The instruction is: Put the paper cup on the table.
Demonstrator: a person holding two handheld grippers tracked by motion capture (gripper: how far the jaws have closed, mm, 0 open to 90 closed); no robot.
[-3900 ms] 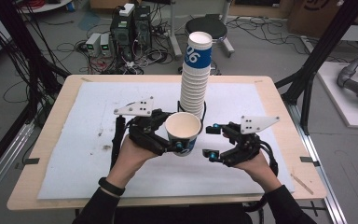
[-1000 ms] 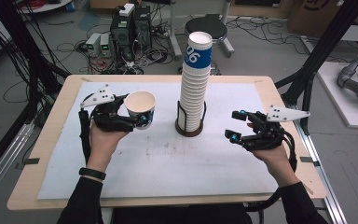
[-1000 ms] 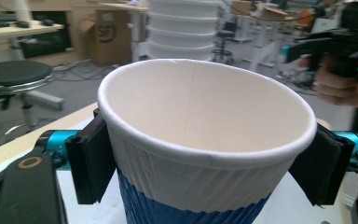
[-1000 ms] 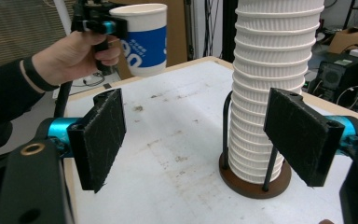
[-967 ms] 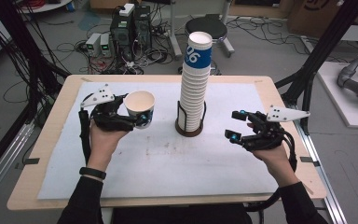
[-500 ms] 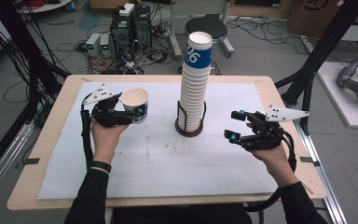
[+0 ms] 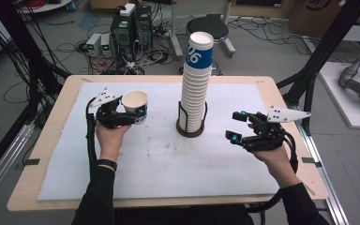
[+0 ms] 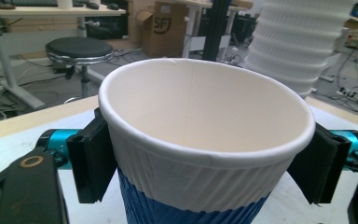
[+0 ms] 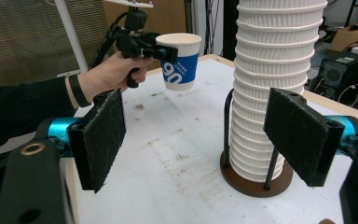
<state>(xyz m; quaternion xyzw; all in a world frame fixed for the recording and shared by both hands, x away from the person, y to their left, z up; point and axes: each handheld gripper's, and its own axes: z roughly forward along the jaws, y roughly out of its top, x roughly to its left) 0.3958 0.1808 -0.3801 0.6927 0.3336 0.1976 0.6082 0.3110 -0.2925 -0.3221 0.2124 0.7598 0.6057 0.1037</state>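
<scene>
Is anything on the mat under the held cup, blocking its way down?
Nothing visible does. The left gripper holds the paper cup upright over bare white mat; the cup stack stands apart to its right.

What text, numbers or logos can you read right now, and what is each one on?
"06": white digits on the blue band of the top cup of the cup stack, high view.
"90": white digits on the blue band of the paper cup held in the left claw; the small print beside them is too blurred to read.
"SF": logo on a cardboard box behind the table, left gripper view.
</scene>
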